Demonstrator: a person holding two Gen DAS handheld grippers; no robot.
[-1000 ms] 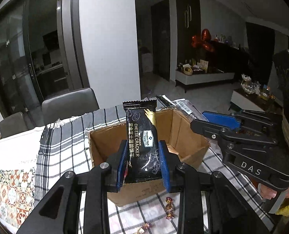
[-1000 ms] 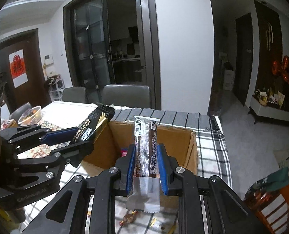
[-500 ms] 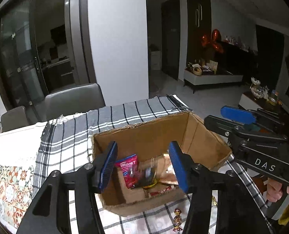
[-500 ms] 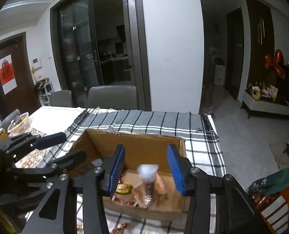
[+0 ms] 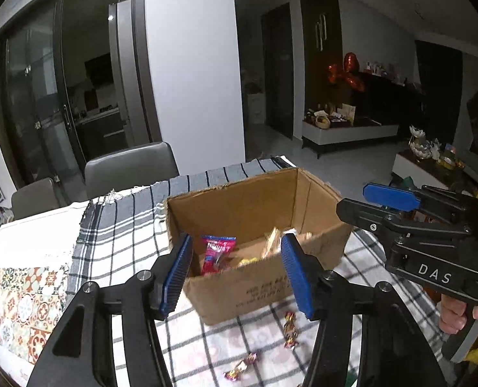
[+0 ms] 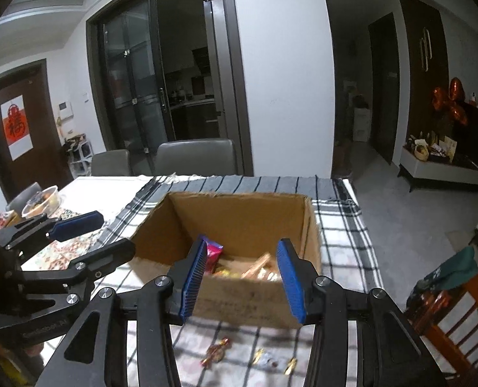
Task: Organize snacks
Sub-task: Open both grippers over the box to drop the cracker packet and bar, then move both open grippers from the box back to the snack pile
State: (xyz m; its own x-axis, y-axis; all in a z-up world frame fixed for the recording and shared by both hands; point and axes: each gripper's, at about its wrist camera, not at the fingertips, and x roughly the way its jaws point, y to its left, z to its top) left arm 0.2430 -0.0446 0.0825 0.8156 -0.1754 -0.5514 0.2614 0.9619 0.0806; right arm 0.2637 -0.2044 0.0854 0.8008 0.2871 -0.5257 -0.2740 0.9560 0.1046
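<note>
While both ribbed blue fingers (image 5: 178, 277) gape empty — cardboard box (image 5: 264, 287), crinkly snacks (image 5: 218, 253) inside.

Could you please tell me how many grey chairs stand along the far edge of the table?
2. The larger grey chair stands behind the cardboard box; the smaller grey chair is just left of it, before the glass doors. Others may be hidden outside the frame.
</note>
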